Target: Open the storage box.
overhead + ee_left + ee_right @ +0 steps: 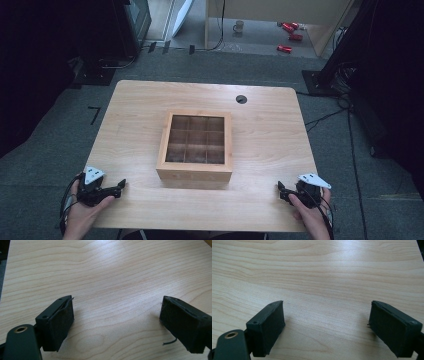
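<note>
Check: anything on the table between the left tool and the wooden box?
Nothing: bare tabletop separates the open left tool from the wooden box, per the high view.

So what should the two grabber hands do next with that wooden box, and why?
Probably bring both toward the square wooden box with nine compartments. The left gripper and right gripper sit at the light wooden table's near corners, open, holding nothing, well apart from the box.
</note>
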Motion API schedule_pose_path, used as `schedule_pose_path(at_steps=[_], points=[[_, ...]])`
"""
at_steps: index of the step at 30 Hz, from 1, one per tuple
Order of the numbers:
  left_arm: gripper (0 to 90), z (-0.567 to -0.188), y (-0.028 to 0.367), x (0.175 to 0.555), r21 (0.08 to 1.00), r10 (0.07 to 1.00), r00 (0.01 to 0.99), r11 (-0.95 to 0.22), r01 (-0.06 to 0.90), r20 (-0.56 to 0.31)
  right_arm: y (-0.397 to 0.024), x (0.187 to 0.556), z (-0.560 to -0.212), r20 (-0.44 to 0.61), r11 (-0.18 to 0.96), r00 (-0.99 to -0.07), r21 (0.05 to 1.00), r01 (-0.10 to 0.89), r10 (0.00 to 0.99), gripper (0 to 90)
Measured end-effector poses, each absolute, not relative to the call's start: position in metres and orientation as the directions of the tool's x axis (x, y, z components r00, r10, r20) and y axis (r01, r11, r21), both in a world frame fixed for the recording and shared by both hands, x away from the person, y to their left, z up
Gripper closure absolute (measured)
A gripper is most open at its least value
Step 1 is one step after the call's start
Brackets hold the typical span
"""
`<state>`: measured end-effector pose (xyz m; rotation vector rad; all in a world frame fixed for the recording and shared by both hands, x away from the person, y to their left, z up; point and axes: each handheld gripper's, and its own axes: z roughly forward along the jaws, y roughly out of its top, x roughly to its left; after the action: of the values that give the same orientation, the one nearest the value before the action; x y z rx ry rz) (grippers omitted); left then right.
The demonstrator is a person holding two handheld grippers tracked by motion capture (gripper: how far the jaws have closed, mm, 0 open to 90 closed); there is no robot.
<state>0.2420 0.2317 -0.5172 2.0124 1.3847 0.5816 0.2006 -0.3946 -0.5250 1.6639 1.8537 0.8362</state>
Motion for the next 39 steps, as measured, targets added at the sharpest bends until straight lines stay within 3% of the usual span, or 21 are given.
schedule_pose_path(at_steps=[16,26,31,39], points=[[15.4,-0.512,0.222,0.243,0.699,0.951,0.309,-0.217,0.681,-0.005,-0.395,0.202,-0.525,0.030,0.065,-0.127,0.728,0.683,0.991,10.1],[16.0,-0.503,0.183,0.238,0.743,0.892,0.451,-0.276,0.610,-0.039,-0.395,0.206,-0.526,0.030,0.066,-0.126,0.722,0.688,0.992,6.7],[21.6,-0.495,0.166,0.232,0.775,0.855,0.512,-0.264,0.574,-0.088,-0.395,0.207,-0.526,0.029,0.062,-0.120,0.720,0.691,0.992,5.9],[23.5,-0.489,0.152,0.228,0.799,0.829,0.551,-0.265,0.540,-0.098,-0.395,0.207,-0.526,0.029,0.062,-0.120,0.720,0.691,0.992,5.9]])
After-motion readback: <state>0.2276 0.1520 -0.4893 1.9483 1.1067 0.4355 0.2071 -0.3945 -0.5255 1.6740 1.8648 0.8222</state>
